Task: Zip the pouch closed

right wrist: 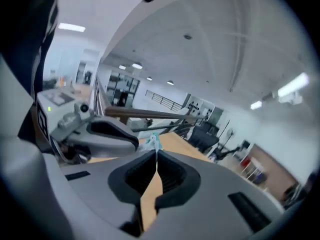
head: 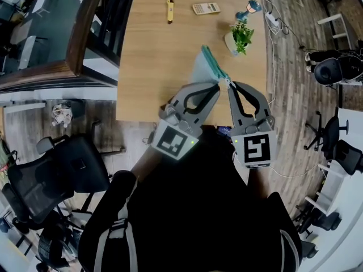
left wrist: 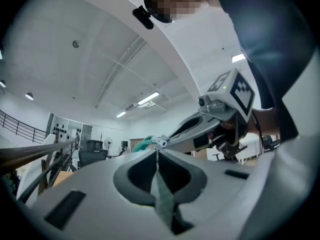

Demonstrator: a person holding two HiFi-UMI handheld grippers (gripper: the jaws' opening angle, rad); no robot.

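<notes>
Hanging over the worktop (head: pixel 159 61), the teal pouch (head: pixel 205 67) is gripped at its near end by both claws, whose tips almost meet. The left claw (head: pixel 218 85) is clenched on a fold of fabric. The right claw (head: pixel 229 85) is clenched on the pouch edge beside it, at a small metal piece too tiny to identify, and whether the zip is closed cannot be made out.

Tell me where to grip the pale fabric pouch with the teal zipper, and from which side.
Grip the pale grey-green fabric pouch at its near corner, from the person's side. Its teal zipper edge runs away from there: the left gripper, shut on the fabric, anchors that end, and the right gripper, shut on the small metal pull, can probably draw it along.
</notes>
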